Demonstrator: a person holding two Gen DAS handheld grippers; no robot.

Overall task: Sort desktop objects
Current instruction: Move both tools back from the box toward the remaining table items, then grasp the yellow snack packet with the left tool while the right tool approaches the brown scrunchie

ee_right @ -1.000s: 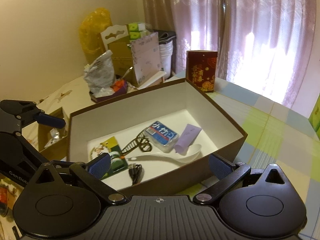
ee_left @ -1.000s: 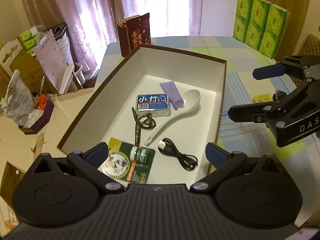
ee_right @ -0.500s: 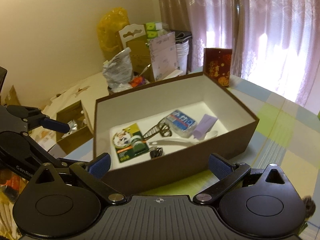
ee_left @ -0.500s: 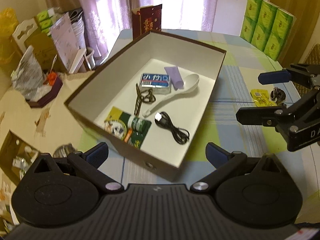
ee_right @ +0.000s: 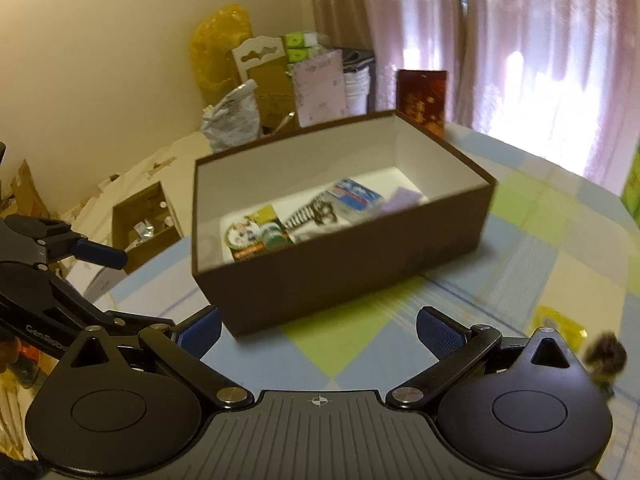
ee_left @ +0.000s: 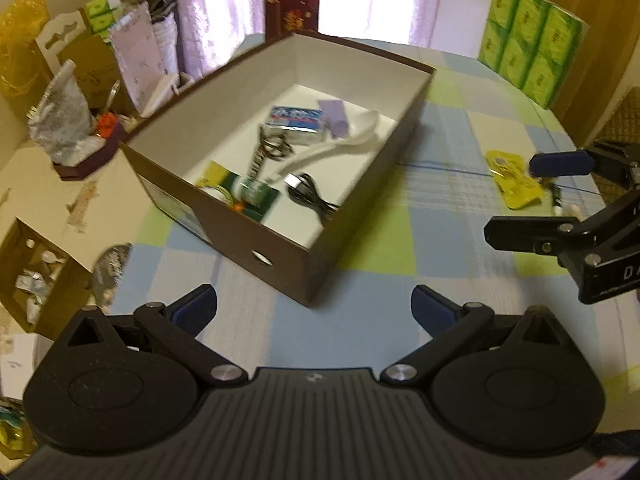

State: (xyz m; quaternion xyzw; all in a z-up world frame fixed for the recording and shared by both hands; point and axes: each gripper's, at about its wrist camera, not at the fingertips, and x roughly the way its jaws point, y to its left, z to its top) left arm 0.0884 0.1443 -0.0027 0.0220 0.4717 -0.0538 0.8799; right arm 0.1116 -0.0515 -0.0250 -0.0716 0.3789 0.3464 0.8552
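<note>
1. Centre of the left wrist view sits a brown cardboard box (ee_left: pixel 260 236), rectangular, white inside, matte outside with a small round hole in its near wall. It rests on a tablecloth (ee_left: pixel 384 248) of pale blue, lime and white checks.
2. Inside the box: a glossy white spoon (ee_left: pixel 340 142), a coiled black cable (ee_left: pixel 310 198), a blue and white packet (ee_left: pixel 296 118), a lilac tube (ee_left: pixel 336 118), a dark metal clip (ee_left: pixel 270 148) and a green printed card (ee_left: pixel 244 196). All are a bit blurred.
3. Left gripper (ee_left: pixel 314 312) — jaws spread wide, blue ribbed pads clear of everything, nothing between them. It hangs over bare cloth with the box corner at 12 o'clock, just ahead.
4. Right gripper (ee_right: pixel 318 330) — also wide open and holding nothing, the box's long brown wall at 12 o'clock, apart from the pads.
5. From the left wrist view, at 3 o'clock on the cloth, well apart from the box, lies a crinkly yellow sachet (ee_left: pixel 516 184); the right gripper's black linkage partly crosses it.
6. In the right wrist view a small dark fuzzy object (ee_right: pixel 606 356) sits at 4 o'clock — too blurred to identify.
7. Behind the box stands a dark red carton (ee_right: pixel 422 100) with gold print; pink curtains (ee_right: pixel 540 40) glow beyond it.
</note>
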